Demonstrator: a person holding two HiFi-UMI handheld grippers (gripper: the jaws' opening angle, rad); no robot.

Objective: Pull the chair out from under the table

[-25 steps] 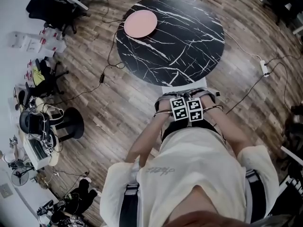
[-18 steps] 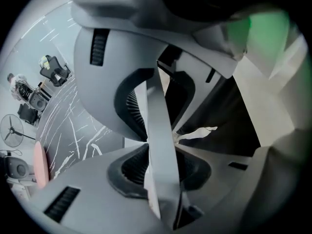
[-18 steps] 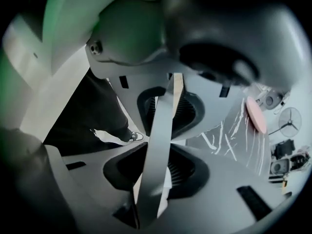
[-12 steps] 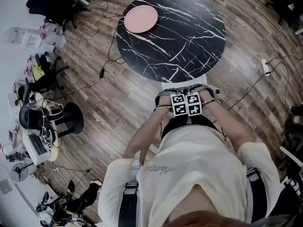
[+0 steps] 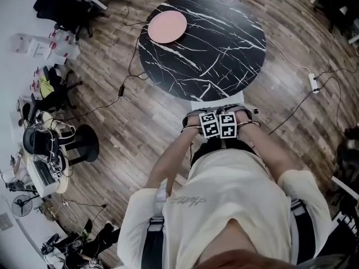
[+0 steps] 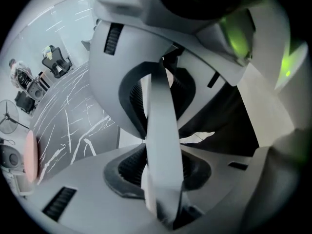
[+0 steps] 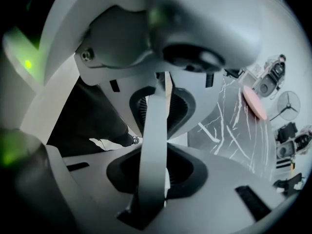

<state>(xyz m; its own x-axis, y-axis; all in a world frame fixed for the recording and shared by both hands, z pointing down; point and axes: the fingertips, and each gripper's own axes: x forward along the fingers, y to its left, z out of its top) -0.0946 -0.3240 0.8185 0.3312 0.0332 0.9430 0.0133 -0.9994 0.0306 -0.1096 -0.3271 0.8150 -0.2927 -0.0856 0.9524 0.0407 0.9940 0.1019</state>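
A white chair is tucked under the round black marble table (image 5: 202,43); only the top of the chair back (image 5: 217,101) shows at the table's near edge. My left gripper (image 5: 210,122) and right gripper (image 5: 229,122) point down onto it side by side, marker cubes touching. In the left gripper view the left gripper (image 6: 161,145) straddles the thin back edge (image 6: 161,106) with dark slack beside it. In the right gripper view the right gripper (image 7: 156,145) has just been closing, and its pads hug the back edge (image 7: 155,116).
A pink plate (image 5: 166,27) lies on the table's far left side. Cables cross the wooden floor, with a power strip (image 5: 313,81) at the right. A black stool (image 5: 84,144), office chairs (image 5: 61,10) and clutter line the left wall. The person stands right behind the chair.
Both grippers have kept their place at the chair back, cubes side by side. The chair stands where it was against the table.
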